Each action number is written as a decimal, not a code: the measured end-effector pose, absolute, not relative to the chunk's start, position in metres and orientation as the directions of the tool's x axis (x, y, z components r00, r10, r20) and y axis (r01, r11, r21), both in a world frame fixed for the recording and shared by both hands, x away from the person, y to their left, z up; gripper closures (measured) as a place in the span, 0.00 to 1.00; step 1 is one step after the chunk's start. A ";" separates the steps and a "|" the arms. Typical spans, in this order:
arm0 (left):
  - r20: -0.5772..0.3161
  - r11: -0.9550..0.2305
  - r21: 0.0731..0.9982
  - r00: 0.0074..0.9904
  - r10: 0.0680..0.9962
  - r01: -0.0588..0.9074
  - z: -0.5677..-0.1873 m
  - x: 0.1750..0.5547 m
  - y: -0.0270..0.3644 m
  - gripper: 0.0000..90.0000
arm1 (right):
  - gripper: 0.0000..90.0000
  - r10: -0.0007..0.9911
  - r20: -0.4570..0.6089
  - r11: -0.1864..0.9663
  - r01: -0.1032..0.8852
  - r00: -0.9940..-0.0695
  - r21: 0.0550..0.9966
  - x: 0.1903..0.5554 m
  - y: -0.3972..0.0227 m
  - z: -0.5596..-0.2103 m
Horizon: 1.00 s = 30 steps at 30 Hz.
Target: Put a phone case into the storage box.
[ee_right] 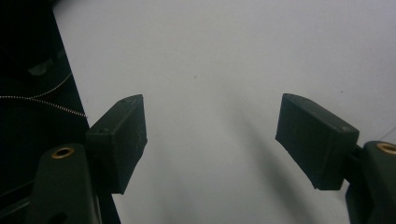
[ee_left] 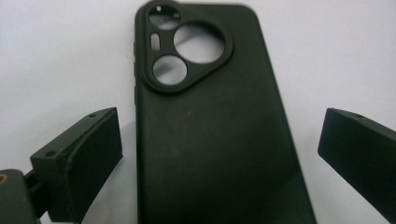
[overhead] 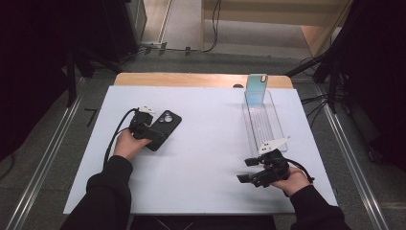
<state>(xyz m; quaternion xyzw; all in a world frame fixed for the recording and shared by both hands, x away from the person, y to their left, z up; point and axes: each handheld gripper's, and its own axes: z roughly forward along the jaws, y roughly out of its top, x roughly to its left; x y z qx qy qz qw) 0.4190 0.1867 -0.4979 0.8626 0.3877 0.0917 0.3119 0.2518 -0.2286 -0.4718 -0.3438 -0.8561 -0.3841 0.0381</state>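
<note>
On the desk (overhead: pixel 206 158), the left gripper (ee_left: pixel 219 140) stands wide around a black phone case (ee_left: pixel 210 130); the right gripper (ee_right: pixel 210 140) gapes, holding nothing.

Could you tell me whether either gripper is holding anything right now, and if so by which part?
Nothing is held. The left gripper has its jaws open on either side of the black phone case, gaps showing. The right gripper is open over the bare white table.

There are two phone cases, one black phone case (overhead: pixel 163 128) on the left and one blue phone case (overhead: pixel 255 91) far on the right, one clear tray (overhead: pixel 263 125), two grippers and one white table (overhead: pixel 201 158).
</note>
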 end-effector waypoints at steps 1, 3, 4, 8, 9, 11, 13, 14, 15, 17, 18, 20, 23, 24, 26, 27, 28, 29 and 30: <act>-0.073 -0.515 0.608 0.688 0.722 0.604 -0.498 0.419 0.186 0.00 | 0.25 0.559 0.329 0.469 0.618 -0.761 0.632 0.252 -0.229 -0.472; -0.057 -0.524 0.601 0.687 0.724 0.603 -0.498 0.418 0.184 0.00 | 0.25 0.559 0.329 0.468 0.618 -0.761 0.632 0.252 -0.229 -0.472; -0.051 -0.526 0.604 0.688 0.724 0.599 -0.499 0.417 0.184 0.00 | 0.25 0.559 0.329 0.470 0.617 -0.761 0.631 0.252 -0.229 -0.472; -0.013 -0.538 0.602 0.681 0.732 0.590 -0.500 0.415 0.180 0.00 | 0.25 0.560 0.328 0.470 0.618 -0.761 0.630 0.252 -0.228 -0.472; -0.014 -0.536 0.604 0.679 0.734 0.590 -0.501 0.415 0.180 0.00 | 0.25 0.560 0.329 0.470 0.619 -0.760 0.629 0.252 -0.228 -0.472; -0.002 -0.537 0.605 0.676 0.736 0.587 -0.501 0.414 0.179 0.00 | 0.25 0.560 0.329 0.470 0.619 -0.760 0.629 0.252 -0.228 -0.472; 0.023 -0.554 0.599 0.678 0.734 0.579 -0.502 0.412 0.177 0.00 | 0.25 0.560 0.325 0.474 0.616 -0.762 0.629 0.252 -0.228 -0.473; 0.037 -0.562 0.596 0.680 0.732 0.573 -0.502 0.412 0.175 0.00 | 0.25 0.559 0.326 0.474 0.617 -0.762 0.628 0.252 -0.228 -0.473; 0.032 -0.556 0.598 0.676 0.736 0.577 -0.503 0.412 0.176 0.00 | 0.25 0.561 0.326 0.475 0.618 -0.761 0.626 0.252 -0.228 -0.473; 0.035 -0.554 0.600 0.673 0.739 0.577 -0.503 0.411 0.175 0.00 | 0.25 0.562 0.328 0.475 0.621 -0.759 0.624 0.252 -0.229 -0.473; 0.037 -0.555 0.600 0.673 0.739 0.576 -0.503 0.411 0.175 0.00 | 0.25 0.563 0.328 0.475 0.622 -0.759 0.623 0.252 -0.229 -0.473; 0.036 -0.551 0.605 0.672 0.740 0.574 -0.503 0.410 0.176 0.01 | 0.25 0.564 0.327 0.476 0.622 -0.758 0.622 0.252 -0.229 -0.473; 0.036 -0.548 0.609 0.670 0.742 0.574 -0.503 0.409 0.176 0.03 | 0.25 0.563 0.326 0.476 0.621 -0.759 0.623 0.252 -0.228 -0.473; 0.035 -0.548 0.609 0.671 0.740 0.573 -0.502 0.409 0.177 0.05 | 0.25 0.563 0.326 0.477 0.621 -0.759 0.622 0.252 -0.228 -0.473; 0.033 -0.538 0.615 0.663 0.748 0.576 -0.501 0.407 0.178 0.11 | 0.25 0.563 0.327 0.477 0.622 -0.759 0.621 0.252 -0.228 -0.473; 0.030 -0.535 0.617 0.662 0.749 0.577 -0.501 0.407 0.178 0.13 | 0.25 0.562 0.322 0.479 0.617 -0.762 0.625 0.252 -0.228 -0.473; 0.030 -0.534 0.618 0.661 0.750 0.577 -0.501 0.407 0.178 0.13 | 0.25 0.564 0.323 0.477 0.619 -0.760 0.624 0.252 -0.228 -0.473; 0.031 -0.535 0.617 0.661 0.750 0.578 -0.501 0.407 0.178 0.13 | 0.25 0.563 0.326 0.477 0.621 -0.759 0.621 0.252 -0.228 -0.473; 0.032 -0.535 0.616 0.660 0.751 0.579 -0.501 0.407 0.178 0.14 | 0.25 0.564 0.324 0.478 0.620 -0.760 0.622 0.252 -0.228 -0.473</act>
